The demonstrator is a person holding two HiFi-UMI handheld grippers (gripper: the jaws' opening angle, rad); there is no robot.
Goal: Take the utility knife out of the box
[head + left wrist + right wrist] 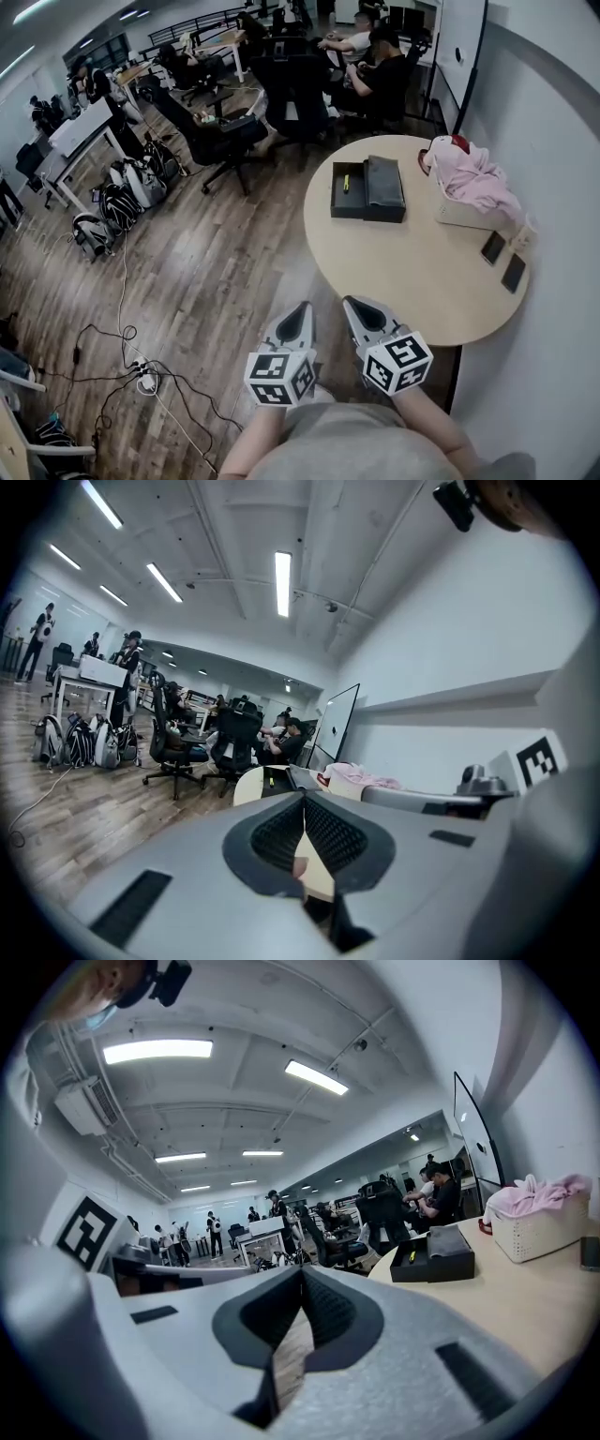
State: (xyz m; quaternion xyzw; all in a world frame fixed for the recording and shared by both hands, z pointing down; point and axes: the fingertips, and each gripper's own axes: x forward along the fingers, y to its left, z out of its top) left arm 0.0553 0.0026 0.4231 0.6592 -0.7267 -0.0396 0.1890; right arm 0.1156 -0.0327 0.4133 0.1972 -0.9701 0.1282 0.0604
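An open black box (349, 192) lies on the far side of the round beige table (412, 272), its grey-lined lid (384, 183) beside it on the right. A yellow utility knife (346, 183) rests inside the box. Both grippers hover side by side near the table's front edge, well short of the box. The left gripper (305, 307) is shut with nothing in it, over the floor just left of the table. The right gripper (352, 302) is also shut and empty. In the right gripper view, box (433, 1258) and knife (412, 1256) lie ahead, beyond the closed jaws (302, 1272).
A white basket with pink cloth (469, 183) stands at the table's far right by the wall. Two phones (493, 247) lie near the right edge. Office chairs (225, 131), seated people, backpacks (122, 197) and floor cables (141, 375) fill the left.
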